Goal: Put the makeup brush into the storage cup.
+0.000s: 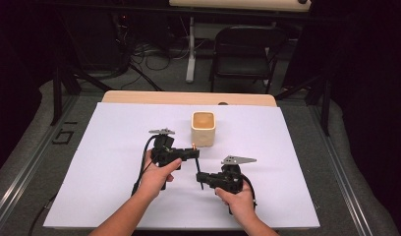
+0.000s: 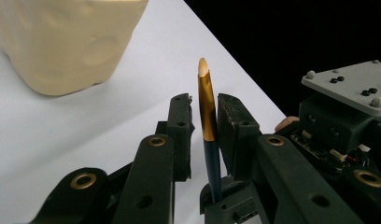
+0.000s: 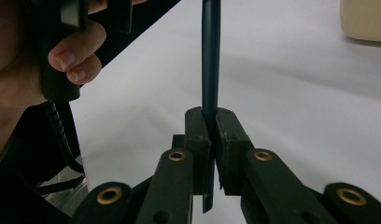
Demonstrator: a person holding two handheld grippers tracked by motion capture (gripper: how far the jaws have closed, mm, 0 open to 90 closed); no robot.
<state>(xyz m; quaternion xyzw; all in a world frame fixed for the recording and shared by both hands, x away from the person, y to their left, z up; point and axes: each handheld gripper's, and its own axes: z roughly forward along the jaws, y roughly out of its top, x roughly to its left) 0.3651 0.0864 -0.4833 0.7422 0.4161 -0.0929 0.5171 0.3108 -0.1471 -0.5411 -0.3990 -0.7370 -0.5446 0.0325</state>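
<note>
A thin brush (image 1: 197,164) with a dark blue shaft, a gold ferrule (image 2: 207,107) and a pale tip stands nearly upright over the white sheet (image 1: 115,187). My right gripper (image 1: 201,181) is shut on the lower shaft (image 3: 210,56), its pads pressed against it from both sides. My left gripper (image 1: 193,153) reaches in from the left, and its jaws flank the gold ferrule. A sliver of white shows between one pad (image 2: 181,116) and the ferrule. A cream square cup (image 1: 203,129) stands just behind the brush tip.
The white sheet covers a wooden table (image 1: 188,97). A black chair (image 1: 245,51) and cables lie on the floor beyond the far edge. The person's hand on the left gripper (image 3: 62,56) is close to the right gripper's jaws.
</note>
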